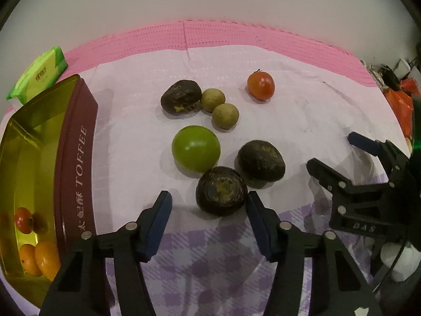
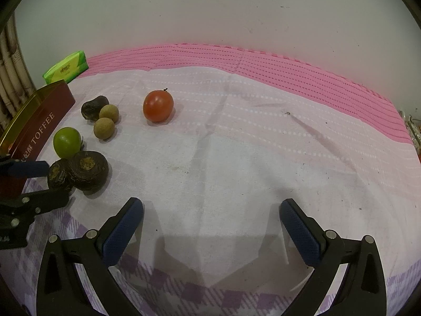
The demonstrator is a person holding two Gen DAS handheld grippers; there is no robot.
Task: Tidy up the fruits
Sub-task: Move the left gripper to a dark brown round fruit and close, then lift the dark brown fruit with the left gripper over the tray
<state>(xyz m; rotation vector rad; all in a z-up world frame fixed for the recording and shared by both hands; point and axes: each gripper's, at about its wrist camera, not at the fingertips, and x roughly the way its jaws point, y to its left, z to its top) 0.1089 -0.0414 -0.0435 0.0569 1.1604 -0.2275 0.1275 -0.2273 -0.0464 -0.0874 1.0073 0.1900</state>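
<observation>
On the white cloth lie three dark brown fruits, two tan longans (image 1: 213,100) (image 1: 225,115), a green fruit (image 1: 196,148) and a red tomato (image 1: 261,84). My left gripper (image 1: 208,194) straddles the nearest dark fruit (image 1: 221,191). Its right pad touches the fruit and its left pad stands clear, so it is open. A second dark fruit (image 1: 260,163) sits just behind, the third (image 1: 181,96) farther back. The toffee tin (image 1: 79,158) at the left holds a tomato (image 1: 23,220) and small oranges (image 1: 39,260). My right gripper (image 2: 211,202) hangs wide open over bare cloth, far from the tomato (image 2: 158,106).
A green tissue pack (image 1: 39,73) lies behind the tin on the pink mat (image 1: 223,34), which runs along the white wall. Orange and dark clutter (image 1: 400,100) sits at the right edge. A purple checked cloth (image 1: 210,263) covers the near side.
</observation>
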